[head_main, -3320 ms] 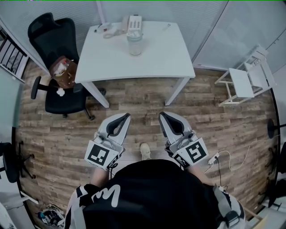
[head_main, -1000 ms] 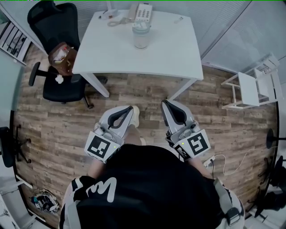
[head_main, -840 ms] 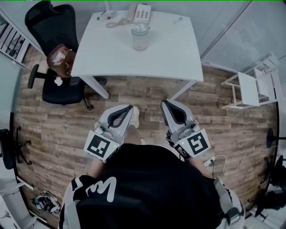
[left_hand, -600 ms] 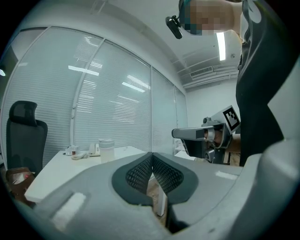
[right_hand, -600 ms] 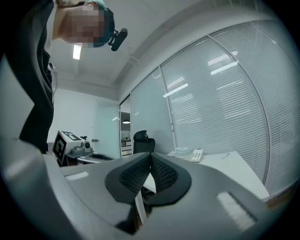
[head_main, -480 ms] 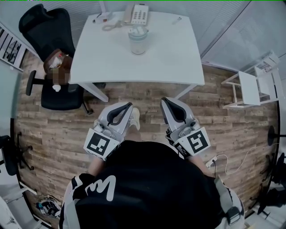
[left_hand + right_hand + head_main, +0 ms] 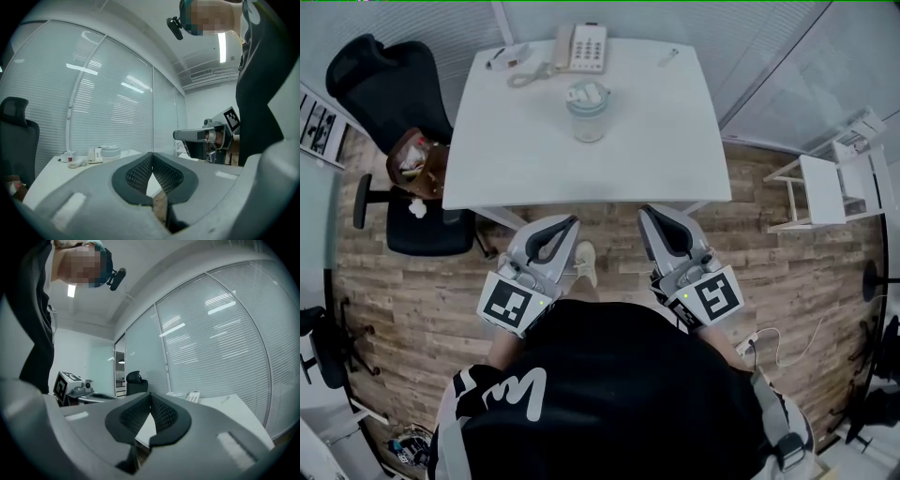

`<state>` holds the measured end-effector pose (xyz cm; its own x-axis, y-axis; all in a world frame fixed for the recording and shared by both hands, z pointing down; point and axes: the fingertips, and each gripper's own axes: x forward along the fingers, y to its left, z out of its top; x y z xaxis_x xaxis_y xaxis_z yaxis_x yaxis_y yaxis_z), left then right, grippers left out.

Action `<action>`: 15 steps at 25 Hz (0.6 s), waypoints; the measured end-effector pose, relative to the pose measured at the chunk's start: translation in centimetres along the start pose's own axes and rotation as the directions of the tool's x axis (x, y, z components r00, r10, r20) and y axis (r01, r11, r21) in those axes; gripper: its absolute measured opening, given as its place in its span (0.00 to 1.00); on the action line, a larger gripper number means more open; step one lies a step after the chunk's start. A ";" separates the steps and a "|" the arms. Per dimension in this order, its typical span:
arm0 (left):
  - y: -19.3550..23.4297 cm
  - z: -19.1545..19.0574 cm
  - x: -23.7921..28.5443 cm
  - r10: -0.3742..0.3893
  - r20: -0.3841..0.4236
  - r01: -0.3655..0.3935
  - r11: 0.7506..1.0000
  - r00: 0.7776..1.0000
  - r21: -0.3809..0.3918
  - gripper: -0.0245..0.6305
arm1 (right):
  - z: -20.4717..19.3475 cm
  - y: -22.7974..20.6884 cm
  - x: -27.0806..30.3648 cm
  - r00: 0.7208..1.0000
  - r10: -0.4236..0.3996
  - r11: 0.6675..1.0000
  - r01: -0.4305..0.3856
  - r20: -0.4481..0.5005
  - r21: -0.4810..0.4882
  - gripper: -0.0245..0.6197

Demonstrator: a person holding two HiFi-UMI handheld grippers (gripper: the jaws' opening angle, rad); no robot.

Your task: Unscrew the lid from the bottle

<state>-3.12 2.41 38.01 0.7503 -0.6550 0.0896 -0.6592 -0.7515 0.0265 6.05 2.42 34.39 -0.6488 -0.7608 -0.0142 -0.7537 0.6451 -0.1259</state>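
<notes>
The bottle [image 7: 586,120] stands on the table [image 7: 670,141], well apart from the left gripper [image 7: 571,222] and right gripper [image 7: 645,213], both squeezed tight on nothing, and it looks light, hard and slippery, so I would pinch its body with one and its lid [image 7: 586,94] with the other.

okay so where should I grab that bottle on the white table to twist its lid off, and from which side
The bottle stands upright with free space around it. I'd clamp its body below the lid with the left gripper, coming in level from the near side, and pinch the round lid across its rim from above with the right gripper. Both are shut now; open them first.
</notes>
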 end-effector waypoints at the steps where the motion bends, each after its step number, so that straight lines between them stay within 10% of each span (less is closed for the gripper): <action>1: 0.6 0.1 0.3 0.000 0.000 0.000 1.000 1.000 -0.004 0.04 | 0.0 -0.4 0.5 1.000 -0.003 1.000 0.003 -0.002 0.001 0.04; 15: 8.9 1.9 6.1 -0.030 0.010 0.030 1.000 1.000 0.001 0.04 | 1.3 -5.5 8.7 1.000 -0.024 1.000 0.024 -0.001 -0.008 0.04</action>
<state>-4.32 -8.47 36.93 0.7699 -0.6333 0.0788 -0.6367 -0.7706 0.0279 4.72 -7.84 33.67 -0.6309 -0.7758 -0.0103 -0.7696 0.6274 -0.1187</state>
